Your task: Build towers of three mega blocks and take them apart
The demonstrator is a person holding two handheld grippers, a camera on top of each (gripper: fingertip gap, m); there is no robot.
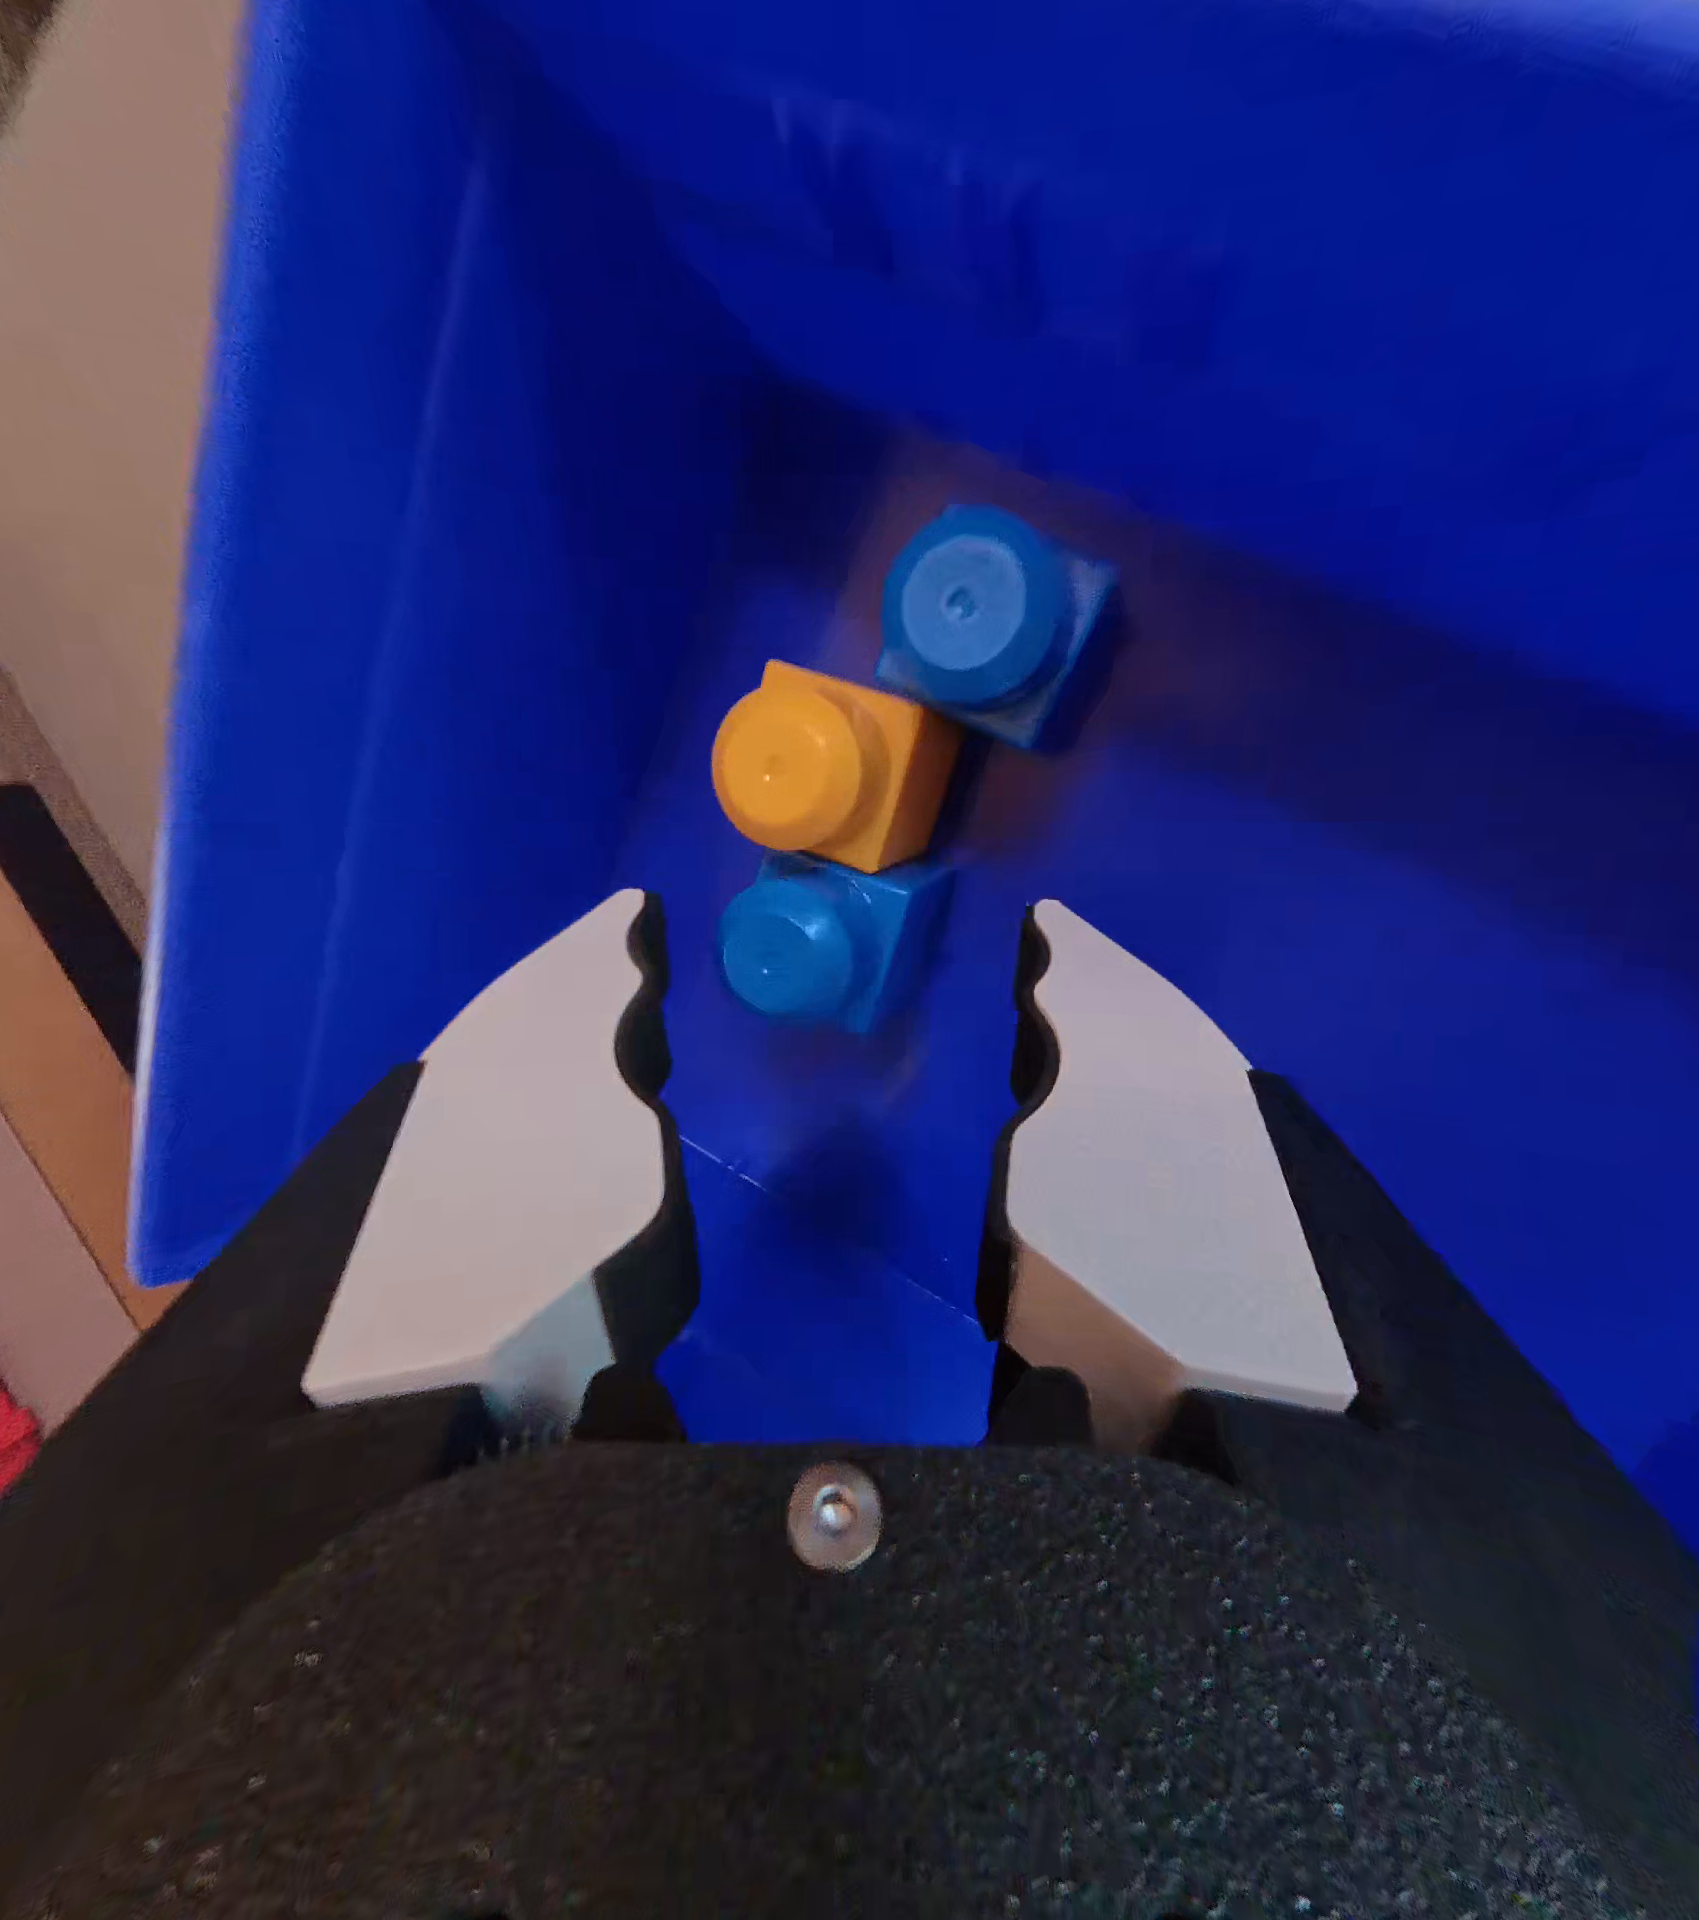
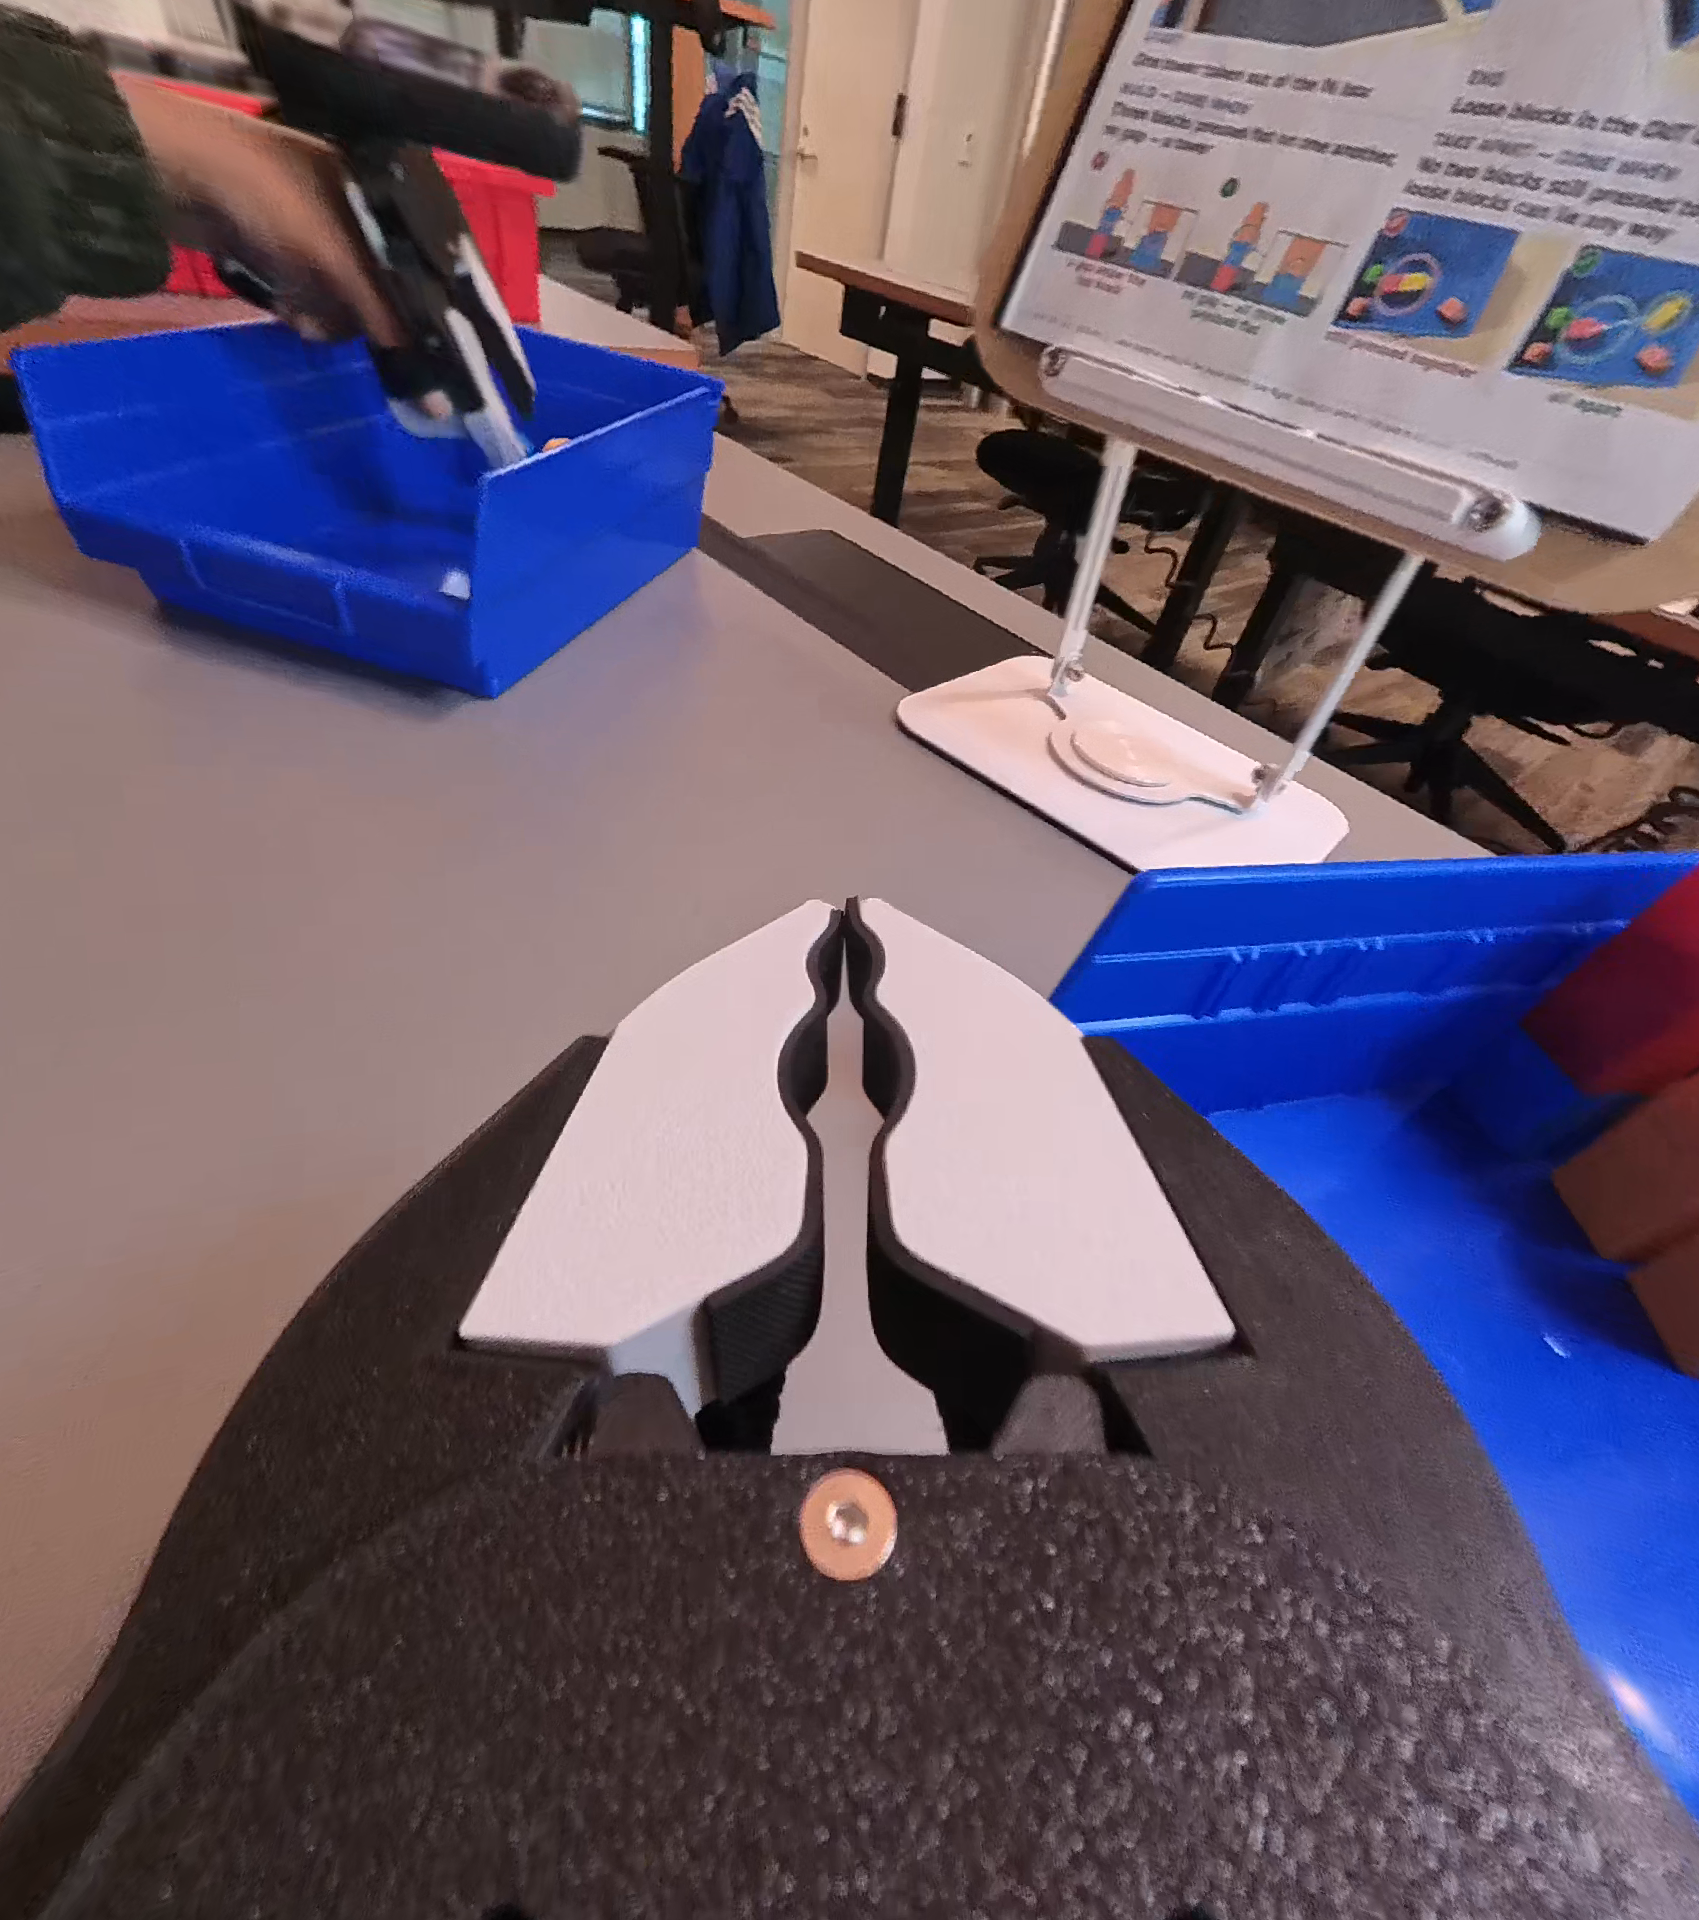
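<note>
So there are three single-stud mega blocks lying loose on the floor of a blue bin (image 1: 471, 727): a blue block (image 1: 996, 623) farthest in, an orange block (image 1: 829, 764) touching its corner, and a second blue block (image 1: 824, 951) right up against the orange one; none of them are stacked, they just sit side by side in a crooked row. The left gripper (image 1: 837, 914) hangs over them inside the bin, pointing down, fingers spread wide with nothing between them; the nearest blue block sits just beyond the tips, not touched.

From the right wrist view you can see that same bin (image 2: 554, 540) sitting on the grey table (image 2: 305, 935) with the left gripper (image 2: 471, 416) dipped into it, pretty blurry. The right gripper (image 2: 847, 914) is out over the table, well apart from that bin, tips pressed together and gripping nothing. Just to its right is a second blue bin (image 2: 1344, 966) holding a stack of red and brown blocks (image 2: 1697, 1122) at the frame edge; behind it, a white stand (image 2: 1125, 769) carries an instruction sheet (image 2: 1396, 208).
</note>
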